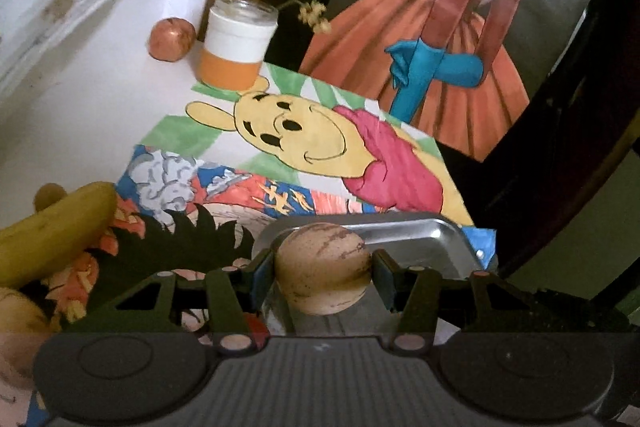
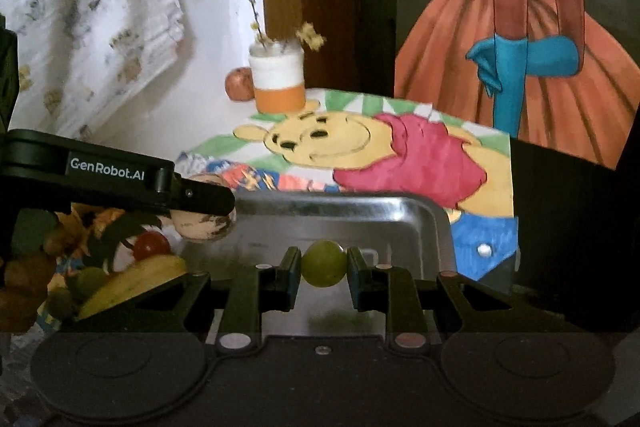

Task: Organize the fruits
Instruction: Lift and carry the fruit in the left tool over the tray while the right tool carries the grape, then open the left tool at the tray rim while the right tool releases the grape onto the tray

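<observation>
Shiny steel, your rectangular metal tray [image 2: 400,215] has rounded raised rims and bare floor. Your left gripper [image 1: 323,267] clamps a smooth tan round fruit with brown streaks [image 1: 323,267] over its left edge; your right gripper [image 2: 323,264] pinches a glossy green grape [image 2: 323,264] above its middle, near the curved yellow banana [image 2: 132,285]

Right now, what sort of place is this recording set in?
Probably a home table, not a lab: hand-coloured cartoon drawings cover it, a jar of dried flowers stands by the wall, and patterned cloth hangs behind.
</observation>
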The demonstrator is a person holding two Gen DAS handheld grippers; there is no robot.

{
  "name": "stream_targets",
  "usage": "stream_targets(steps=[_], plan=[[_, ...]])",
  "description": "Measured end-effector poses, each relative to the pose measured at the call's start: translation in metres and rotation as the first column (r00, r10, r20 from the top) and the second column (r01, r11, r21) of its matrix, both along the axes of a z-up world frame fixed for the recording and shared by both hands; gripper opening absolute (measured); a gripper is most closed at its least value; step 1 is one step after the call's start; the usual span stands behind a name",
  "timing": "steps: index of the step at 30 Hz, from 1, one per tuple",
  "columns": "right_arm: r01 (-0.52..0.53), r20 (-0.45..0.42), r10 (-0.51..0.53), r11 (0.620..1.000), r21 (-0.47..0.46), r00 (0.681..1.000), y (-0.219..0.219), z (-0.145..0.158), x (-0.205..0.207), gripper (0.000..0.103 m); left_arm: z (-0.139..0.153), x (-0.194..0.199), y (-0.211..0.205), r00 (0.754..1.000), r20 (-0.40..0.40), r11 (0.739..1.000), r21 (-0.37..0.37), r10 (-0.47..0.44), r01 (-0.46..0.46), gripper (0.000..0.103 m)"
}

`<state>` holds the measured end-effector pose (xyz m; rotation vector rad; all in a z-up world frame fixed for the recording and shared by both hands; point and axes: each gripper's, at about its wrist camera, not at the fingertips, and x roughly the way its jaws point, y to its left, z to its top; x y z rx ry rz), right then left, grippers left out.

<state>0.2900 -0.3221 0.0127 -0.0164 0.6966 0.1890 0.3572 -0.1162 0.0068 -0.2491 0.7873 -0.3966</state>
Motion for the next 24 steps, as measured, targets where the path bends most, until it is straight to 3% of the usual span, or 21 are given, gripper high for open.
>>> stream_targets(steps=[10,18,24], plan=[[-0.003,-0.031,0.002,1.0,-0.022,1.0,0.001,-0.012,0.004,0.028,-0.006,0.007,-0.013,0.999,-0.005,0.997,0.071,-0.036,0.036,0.057],[0.007,-0.03,-0.008,1.0,-0.03,1.0,0.001,-0.013,0.001,0.03,-0.006,0.008,-0.013,0.999,-0.005,0.997,0.073,-0.037,0.037,0.057],[0.032,-0.019,-0.032,0.999,-0.028,0.999,-0.003,-0.009,-0.009,0.038,-0.006,0.006,-0.011,0.999,-0.012,0.998,0.06,-0.033,0.034,0.058]])
